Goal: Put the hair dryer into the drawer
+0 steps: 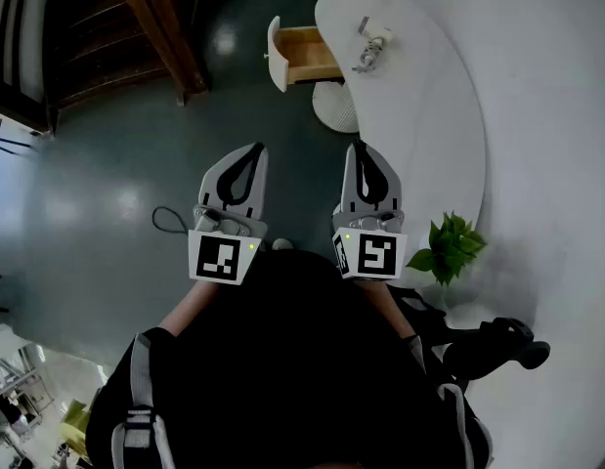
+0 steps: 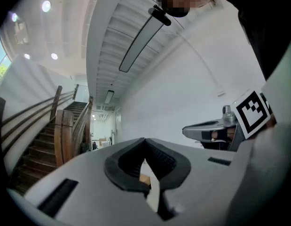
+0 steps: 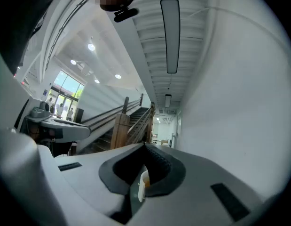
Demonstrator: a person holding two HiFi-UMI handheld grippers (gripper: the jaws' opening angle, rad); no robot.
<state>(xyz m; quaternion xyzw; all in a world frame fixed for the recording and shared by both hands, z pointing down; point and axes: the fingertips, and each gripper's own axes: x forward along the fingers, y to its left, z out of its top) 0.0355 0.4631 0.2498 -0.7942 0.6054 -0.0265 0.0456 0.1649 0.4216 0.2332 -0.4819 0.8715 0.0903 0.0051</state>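
Hair dryer (image 1: 371, 47) on table (image 1: 429, 115), drawer (image 1: 304, 56) open

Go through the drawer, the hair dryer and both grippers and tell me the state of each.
Drawer: pulled open.
Hair dryer: lying on the white table, outside the drawer.
Left gripper: jaws shut, holding nothing.
Right gripper: jaws shut, holding nothing.

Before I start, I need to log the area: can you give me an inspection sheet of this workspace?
Surface: white curved table.
Job's things: hair dryer lying on the table; drawer open beside it.
Clutter: green plant; black object, unclear.
Grippers: left hand-held gripper and right hand-held gripper shut, empty.
Cables: cable on the floor.
Surroundings: wooden staircase.
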